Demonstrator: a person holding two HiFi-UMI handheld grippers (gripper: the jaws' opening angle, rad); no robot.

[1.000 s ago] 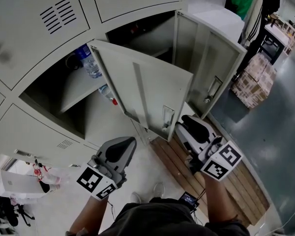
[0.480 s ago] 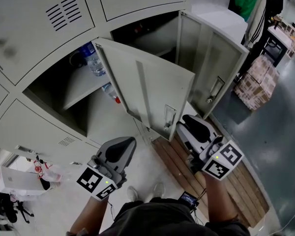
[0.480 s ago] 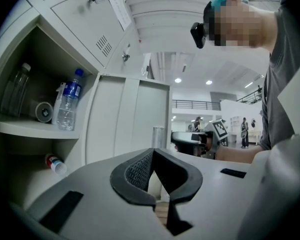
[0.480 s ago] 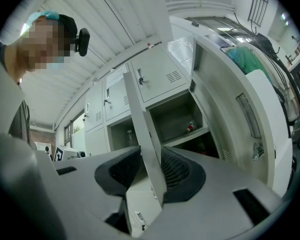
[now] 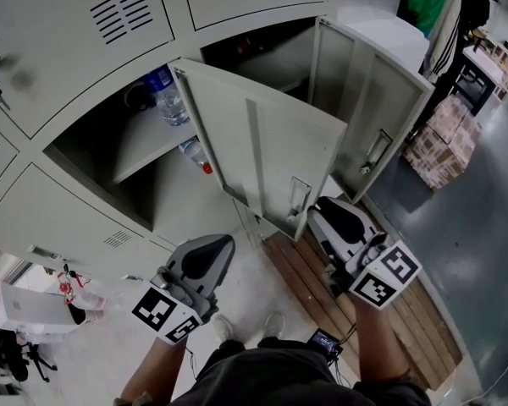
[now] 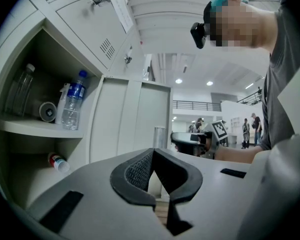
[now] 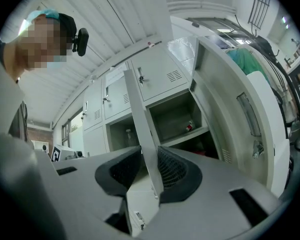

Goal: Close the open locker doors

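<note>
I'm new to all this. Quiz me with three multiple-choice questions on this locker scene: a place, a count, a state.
1. Where is the blue-capped bottle? A on a locker shelf; B on the floor; C on the boxes.
2. How many locker doors hang open? A one; B two; C four.
3. What sits between the right gripper's jaws? A nothing; B a bottle; C a door's edge.
A: it stands on the shelf. B: the near door and far door are open. C: the jaws clamp the near door's edge.

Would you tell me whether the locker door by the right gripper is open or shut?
Open: the door stands swung out, exposing the water bottle inside; the right gripper's jaws flank its edge.
</note>
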